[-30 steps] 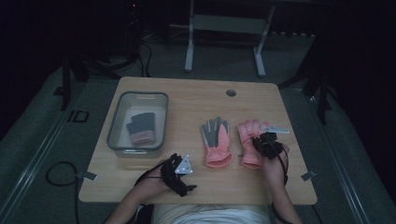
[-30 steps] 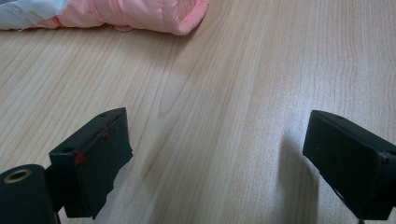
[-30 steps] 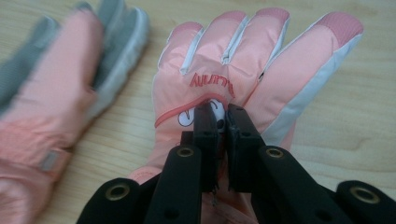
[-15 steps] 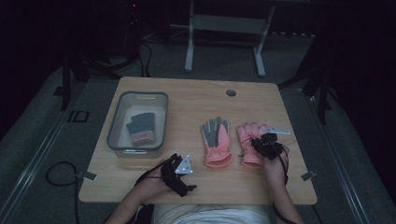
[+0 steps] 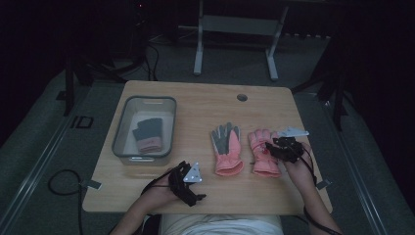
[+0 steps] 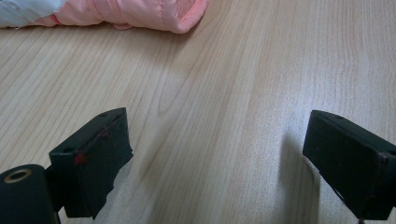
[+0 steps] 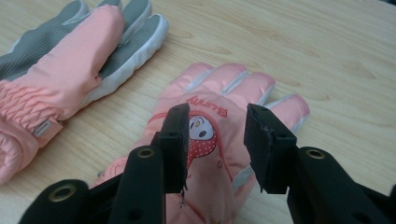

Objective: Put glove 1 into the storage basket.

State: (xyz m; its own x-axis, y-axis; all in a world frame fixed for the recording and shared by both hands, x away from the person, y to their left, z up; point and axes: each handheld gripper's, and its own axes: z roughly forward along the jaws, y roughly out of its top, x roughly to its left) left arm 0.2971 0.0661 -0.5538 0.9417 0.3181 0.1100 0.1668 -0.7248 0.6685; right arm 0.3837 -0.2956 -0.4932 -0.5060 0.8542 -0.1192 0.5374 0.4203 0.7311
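right tool (image 5: 275, 147) over right pink glove (image 5: 262, 156), jaws just been opening, parted, pressing nothing, glove below | glove flat on bench (image 5: 205, 103), right of its mate (image 5: 226, 149), long axis near-far, fingers far | left tool (image 5: 188, 188) open, idle near edge; right hand nearer

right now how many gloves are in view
3: a pink padded glove palm up mid-table, another beneath the right gripper, a dark glove in the clear bin.
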